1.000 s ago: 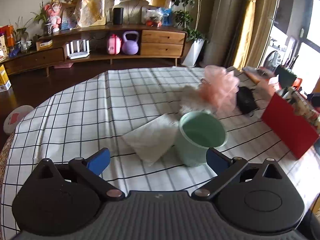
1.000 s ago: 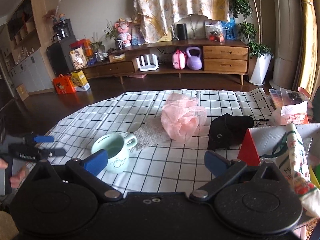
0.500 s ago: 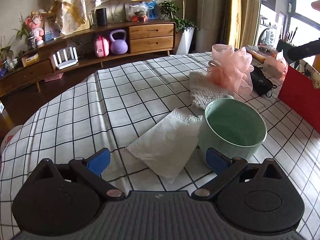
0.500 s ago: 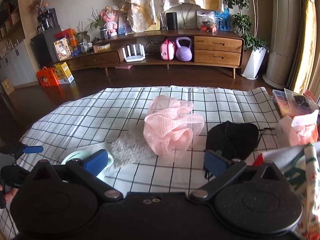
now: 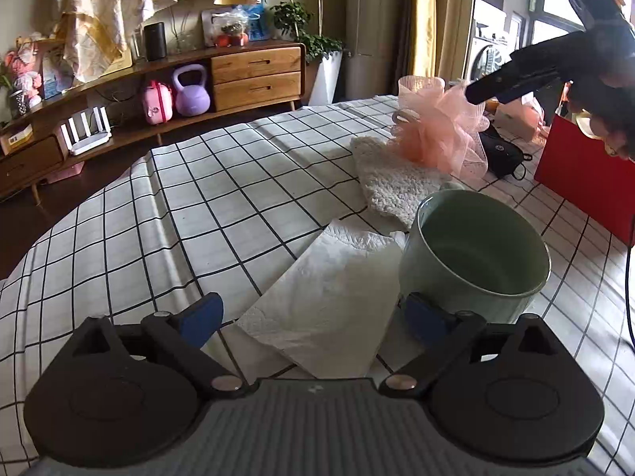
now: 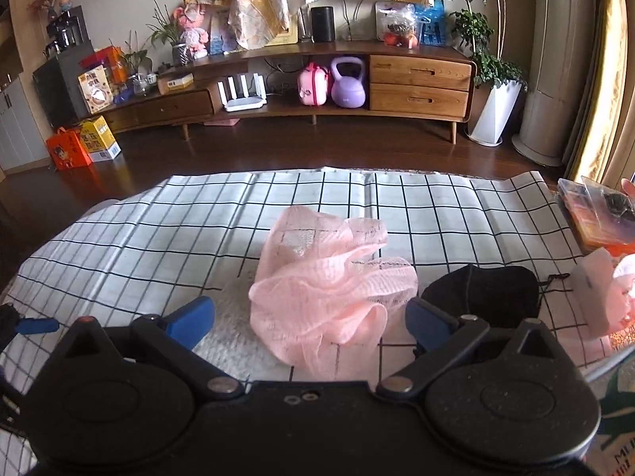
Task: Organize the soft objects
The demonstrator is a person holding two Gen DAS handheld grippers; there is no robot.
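Checked tablecloth (image 5: 206,206) is lying bare across the frame's left half as my left gripper (image 5: 313,313), jaws released, is hovering over a white napkin (image 5: 329,297) beside the green mug (image 5: 476,261); my right gripper (image 6: 309,317), also spread, is flanking the pink bath pouf (image 6: 325,285) at centre.

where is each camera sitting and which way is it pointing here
Left wrist: sits on the left tool, low over the checked tablecloth, facing the white napkin and green mug; its open blue fingers show, and the right tool reaches in upper right.
Right wrist: sits on the right tool, facing the pink bath pouf and black mask; its open fingers show.
Shared: pouf, mask, tablecloth, wooden sideboard.
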